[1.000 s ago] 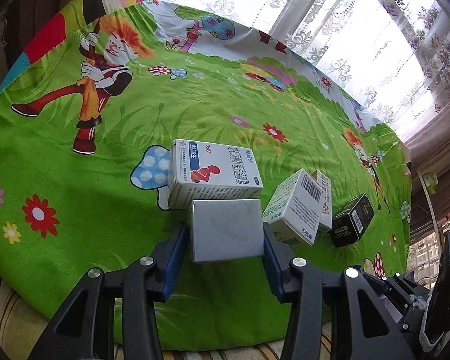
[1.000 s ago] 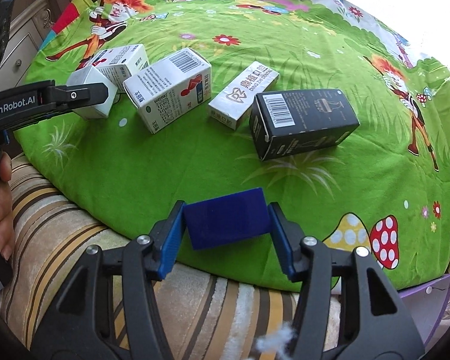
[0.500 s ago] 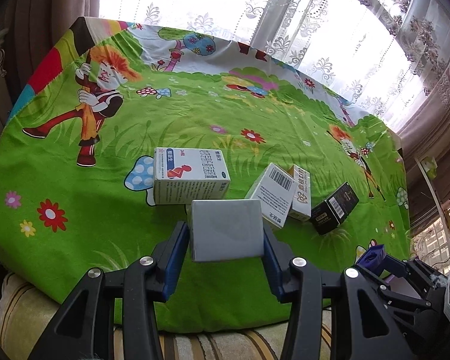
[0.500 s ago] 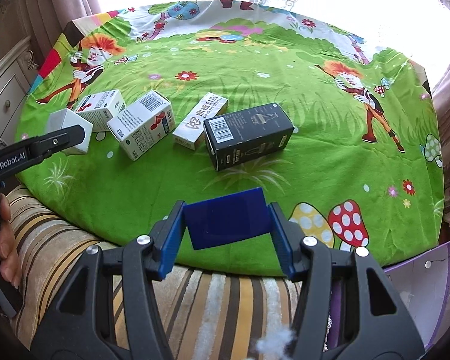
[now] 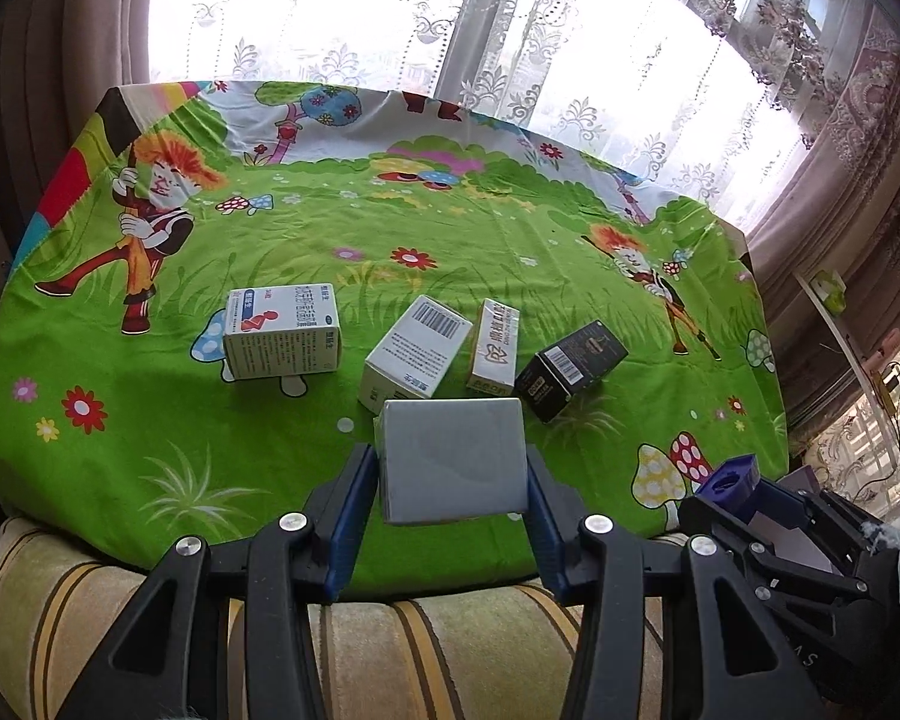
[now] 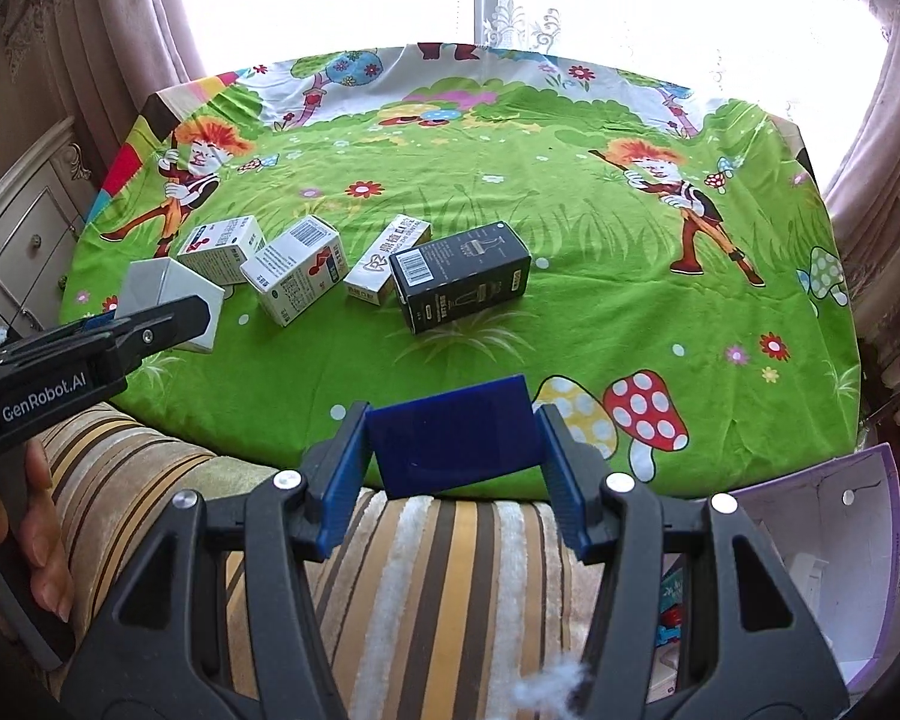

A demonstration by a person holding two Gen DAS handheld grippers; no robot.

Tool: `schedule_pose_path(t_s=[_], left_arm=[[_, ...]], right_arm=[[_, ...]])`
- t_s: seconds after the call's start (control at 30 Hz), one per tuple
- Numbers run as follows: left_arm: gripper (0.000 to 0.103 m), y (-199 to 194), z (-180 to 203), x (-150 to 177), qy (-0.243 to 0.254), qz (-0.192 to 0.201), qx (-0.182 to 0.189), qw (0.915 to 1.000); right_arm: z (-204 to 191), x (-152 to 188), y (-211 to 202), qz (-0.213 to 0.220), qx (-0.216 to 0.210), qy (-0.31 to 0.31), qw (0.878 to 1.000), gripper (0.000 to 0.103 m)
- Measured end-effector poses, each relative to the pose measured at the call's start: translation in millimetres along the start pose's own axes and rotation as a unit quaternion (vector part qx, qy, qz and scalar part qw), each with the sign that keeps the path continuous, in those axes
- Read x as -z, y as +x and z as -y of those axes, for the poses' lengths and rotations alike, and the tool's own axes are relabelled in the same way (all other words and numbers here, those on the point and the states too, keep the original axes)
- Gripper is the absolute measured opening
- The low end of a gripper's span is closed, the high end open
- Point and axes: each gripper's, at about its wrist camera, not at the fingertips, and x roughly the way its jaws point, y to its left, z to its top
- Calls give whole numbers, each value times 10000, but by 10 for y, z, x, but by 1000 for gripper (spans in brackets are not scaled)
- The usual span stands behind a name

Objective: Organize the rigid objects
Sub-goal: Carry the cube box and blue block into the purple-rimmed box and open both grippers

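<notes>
4 boxes lie in a loose row on the green cartoon cloth [image 5: 390, 228], which covers the whole surface under you. Biggest of them is the white box with the red figure [image 5: 282, 330] at the left end; next comes the black box [image 6: 459, 276] at the right end, then the white barcode box [image 5: 414, 354], then the slim white box [image 5: 495, 348] squeezed between the barcode box and the black one. These last 3 sit close together, corners nearly touching.

You hold 2 more. Your left gripper [image 5: 450, 468] is clamped on a plain grey box [image 5: 453, 459] by its 2 side faces, raised over the near edge of the cloth. Your right gripper [image 6: 450, 444] is closed on a dark blue box [image 6: 450, 438] the same way, above the striped cushion [image 6: 438, 546].

All look like light cardboard cartons: stiff at the edges, likely to dent on the broad panels, slightly slick. Pinch across the narrow sides near the middle, and squeeze gently so the walls do not buckle.
</notes>
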Motion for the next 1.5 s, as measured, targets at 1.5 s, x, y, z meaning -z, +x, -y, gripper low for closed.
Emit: schedule_pose_path(t_s=[1.5], left_arm=[[48, 276, 2644, 670, 2416, -1109, 1041, 9584]], right_arm=[[2351, 1447, -1063, 114, 1299, 2253, 9655, 58]])
